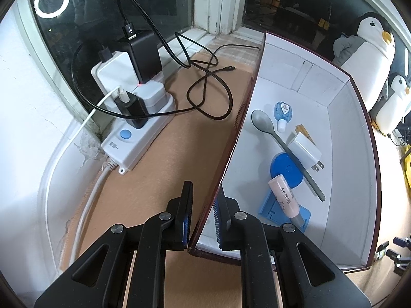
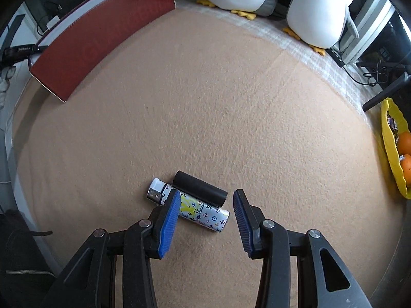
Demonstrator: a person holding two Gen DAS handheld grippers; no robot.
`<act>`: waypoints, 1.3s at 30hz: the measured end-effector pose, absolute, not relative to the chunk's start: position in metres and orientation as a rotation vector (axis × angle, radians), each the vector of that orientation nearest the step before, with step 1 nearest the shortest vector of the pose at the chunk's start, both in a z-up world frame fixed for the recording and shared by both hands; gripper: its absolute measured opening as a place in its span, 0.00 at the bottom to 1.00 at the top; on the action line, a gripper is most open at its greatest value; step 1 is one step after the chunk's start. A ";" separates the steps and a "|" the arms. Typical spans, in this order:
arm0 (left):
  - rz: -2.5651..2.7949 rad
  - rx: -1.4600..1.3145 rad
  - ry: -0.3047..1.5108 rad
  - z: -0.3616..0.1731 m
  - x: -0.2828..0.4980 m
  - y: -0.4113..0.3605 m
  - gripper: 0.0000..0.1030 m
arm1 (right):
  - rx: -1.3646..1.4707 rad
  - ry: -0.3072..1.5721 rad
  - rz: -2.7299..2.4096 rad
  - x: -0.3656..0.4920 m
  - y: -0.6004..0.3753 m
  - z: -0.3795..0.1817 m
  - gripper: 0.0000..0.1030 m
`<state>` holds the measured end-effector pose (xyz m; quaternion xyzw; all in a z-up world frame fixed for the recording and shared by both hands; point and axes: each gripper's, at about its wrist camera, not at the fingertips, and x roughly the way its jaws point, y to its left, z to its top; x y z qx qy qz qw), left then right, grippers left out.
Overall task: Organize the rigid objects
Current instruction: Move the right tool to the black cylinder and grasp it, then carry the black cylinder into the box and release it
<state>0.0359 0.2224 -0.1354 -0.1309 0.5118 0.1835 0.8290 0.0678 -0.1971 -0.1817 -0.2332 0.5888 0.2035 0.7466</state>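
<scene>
My right claw (image 2: 205,205) has bare blanket (image 2: 218,102) ahead. Only the lighter (image 2: 203,213) and black cylinder (image 2: 200,188) lie beneath it.

Lying flat on the tan cloth, side by side and touching: a patterned white lighter (image 2: 191,205) with a metal head, and a matte black cylinder (image 2: 199,188). Resting inside the white-lined, dark red box (image 1: 341,138): a grey spoon (image 1: 280,146), white plug (image 1: 305,151), blue disc (image 1: 286,169), pink tube (image 1: 283,196) and small blue bottle (image 1: 282,111).
</scene>
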 end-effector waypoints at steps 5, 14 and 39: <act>0.394 -0.284 1.083 -0.136 0.037 0.222 0.14 | -0.576 1.308 0.448 0.071 -0.192 -0.195 0.37; 0.396 -0.287 1.083 -0.136 0.037 0.222 0.14 | -0.583 1.319 0.457 0.084 -0.184 -0.207 0.27; 0.382 -0.299 1.077 -0.136 0.038 0.224 0.14 | -0.378 1.286 0.512 0.133 -0.160 -0.176 0.14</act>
